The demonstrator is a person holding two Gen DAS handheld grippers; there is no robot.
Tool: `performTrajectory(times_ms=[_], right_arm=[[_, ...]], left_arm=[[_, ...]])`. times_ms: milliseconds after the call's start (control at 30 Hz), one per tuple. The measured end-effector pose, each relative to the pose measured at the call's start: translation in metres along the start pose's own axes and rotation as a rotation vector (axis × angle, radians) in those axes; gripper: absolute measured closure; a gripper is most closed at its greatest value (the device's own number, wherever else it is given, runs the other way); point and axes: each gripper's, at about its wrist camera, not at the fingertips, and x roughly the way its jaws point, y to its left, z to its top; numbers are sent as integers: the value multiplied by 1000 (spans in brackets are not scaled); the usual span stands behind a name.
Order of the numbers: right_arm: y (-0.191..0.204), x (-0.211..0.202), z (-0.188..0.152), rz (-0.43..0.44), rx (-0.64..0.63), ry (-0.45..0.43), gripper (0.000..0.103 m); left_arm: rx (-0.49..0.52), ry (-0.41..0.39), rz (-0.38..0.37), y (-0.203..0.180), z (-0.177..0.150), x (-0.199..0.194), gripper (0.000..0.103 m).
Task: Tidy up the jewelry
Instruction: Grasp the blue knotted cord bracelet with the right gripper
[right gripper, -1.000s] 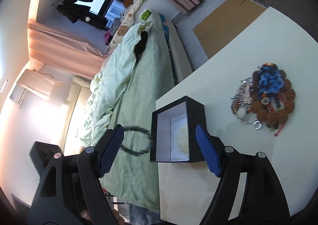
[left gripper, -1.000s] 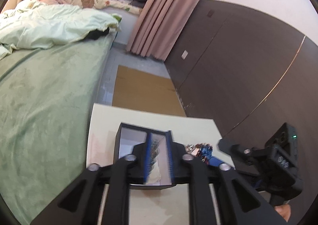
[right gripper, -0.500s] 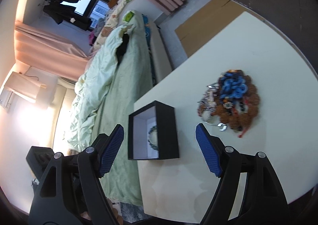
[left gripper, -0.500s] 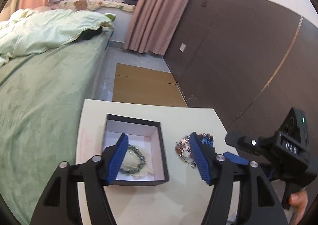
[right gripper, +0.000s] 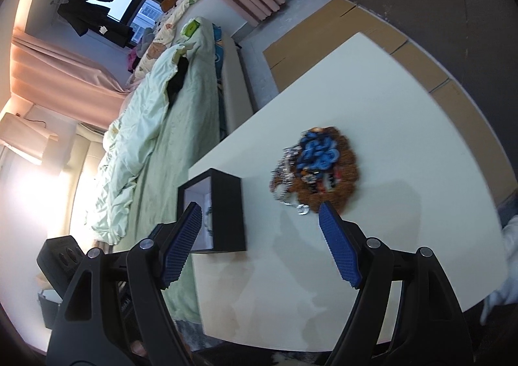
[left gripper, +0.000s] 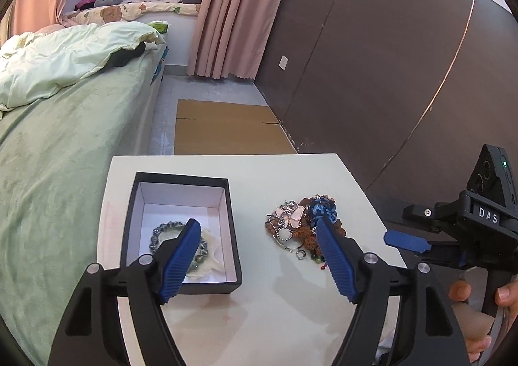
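So far, one piece looks sorted, and most of the work is left. Going from left to right across the counter [left gripper: 265,168], the black box [left gripper: 181,230] comes first, near the edge beside the bed [left gripper: 64,146]. It stands open, and inside it a bracelet [left gripper: 176,244] of grey-green beads lies on a pale lining, so this piece I judge as already put away. To the right of the box, apart from it, the pile of jewelry [left gripper: 302,227] is lying on the bare counter: a pink butterfly piece, blue cord, brown beads and some silver rings, all tangled together. None of it is in the box yet.

The left tongs [left gripper: 259,256] hang above the counter, one pad in front of the box and the other in front of the pile. Their jaws have just been opening, now stand wide, and nothing is between them. The right tongs [right gripper: 260,241] are wide as well, empty, and point at the same gap between the box and the pile. I think the next piece must come from the pile, and the tangle may make it hard to lift only one.
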Motion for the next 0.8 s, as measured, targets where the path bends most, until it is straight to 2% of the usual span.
performTrajectory(times_ms=[167,400,567,667,800], right_arm=[[-12,-4,1,-35,-4,12,28],[-31,-3,4,6,80,28,28],[-39,2,6,-8,122,27,51],[-46,10,9,-28,147,35,58],[-52,20,14,-25,178,43,61]], left_arm=[[-8,21,-19,-5,-3,10,34],[-21,73,-64,-15,-7,30,58],[-28,106,-98,-28,-10,48,70],[-33,116,-102,-31,-11,58,74],[-45,121,-105,-31,-10,66,77]])
